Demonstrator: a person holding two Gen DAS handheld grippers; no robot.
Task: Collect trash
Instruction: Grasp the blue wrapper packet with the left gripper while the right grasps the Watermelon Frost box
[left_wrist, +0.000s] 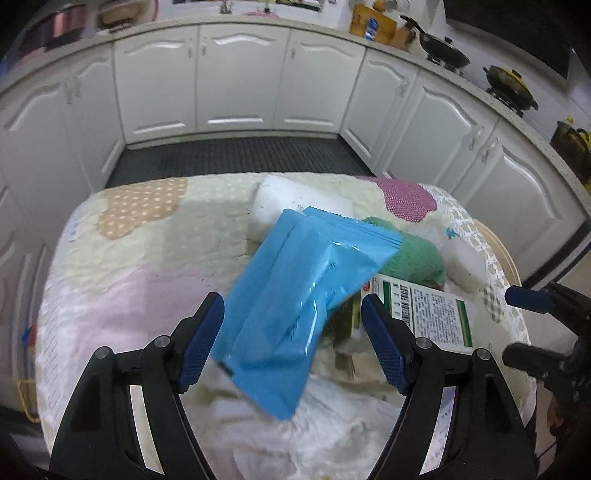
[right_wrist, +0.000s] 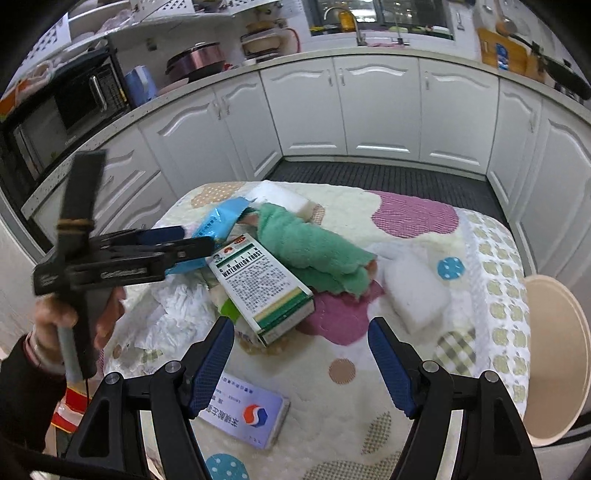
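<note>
A blue plastic packet (left_wrist: 295, 295) sits tilted and blurred between the fingers of my left gripper (left_wrist: 291, 301). Its edge lies against the left pad (left_wrist: 201, 343), while the right pad (left_wrist: 384, 347) stands apart from it, so the jaws are open. In the right wrist view the left gripper (right_wrist: 197, 236), held by a hand, has the packet (right_wrist: 221, 218) at its tips. My right gripper (right_wrist: 301, 332) is open with nothing in it, just short of a green-and-white "Watermelon Frost" box (right_wrist: 262, 284). Crumpled white paper (right_wrist: 177, 306) lies left of the box.
A patterned cloth (right_wrist: 406, 369) covers the small table. On it lie a green rag (right_wrist: 314, 247), white foam blocks (right_wrist: 417, 291), and a flat white-and-blue box (right_wrist: 251, 410) near my right gripper. A cream round bin (right_wrist: 554, 354) stands beside the table's right edge. White cabinets (left_wrist: 236, 81) surround.
</note>
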